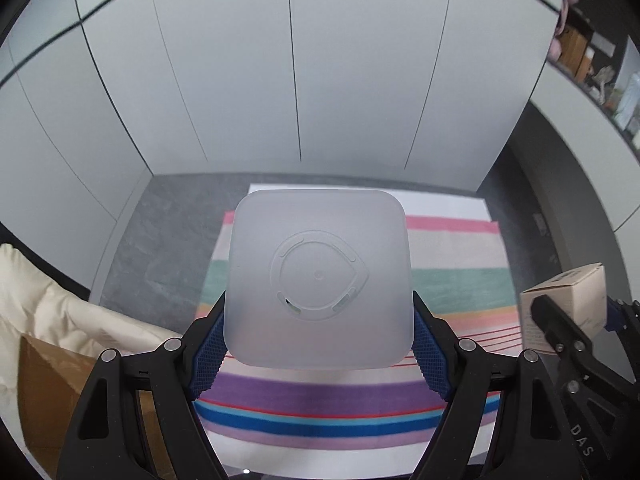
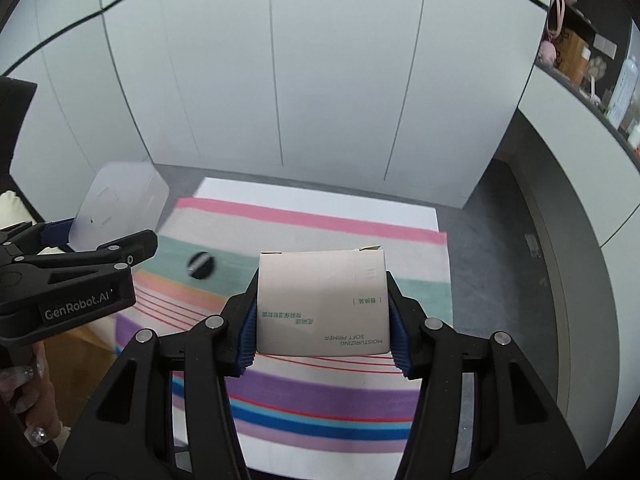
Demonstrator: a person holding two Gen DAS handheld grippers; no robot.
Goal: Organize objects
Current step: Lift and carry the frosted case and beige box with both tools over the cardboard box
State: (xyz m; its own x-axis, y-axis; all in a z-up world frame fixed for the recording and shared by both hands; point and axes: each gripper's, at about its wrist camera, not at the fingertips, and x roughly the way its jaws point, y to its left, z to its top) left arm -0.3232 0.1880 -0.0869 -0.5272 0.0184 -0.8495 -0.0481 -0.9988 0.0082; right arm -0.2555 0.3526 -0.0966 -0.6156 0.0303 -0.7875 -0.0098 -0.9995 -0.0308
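Observation:
My left gripper is shut on a frosted, translucent square container, held up with its base toward the camera above the striped cloth. The same container shows at the left of the right wrist view, in the left gripper. My right gripper is shut on a beige cardboard box printed "MOISTURIZING SOFT PRIMER", its blue pads pressing both sides. That box and the right gripper appear at the right edge of the left wrist view. A small black round object lies on the cloth.
The striped cloth covers a white surface on grey floor, before white cabinet doors. A cream cushion and brown cardboard sit at the left. Shelves with items are at the upper right. A hand holds the left gripper.

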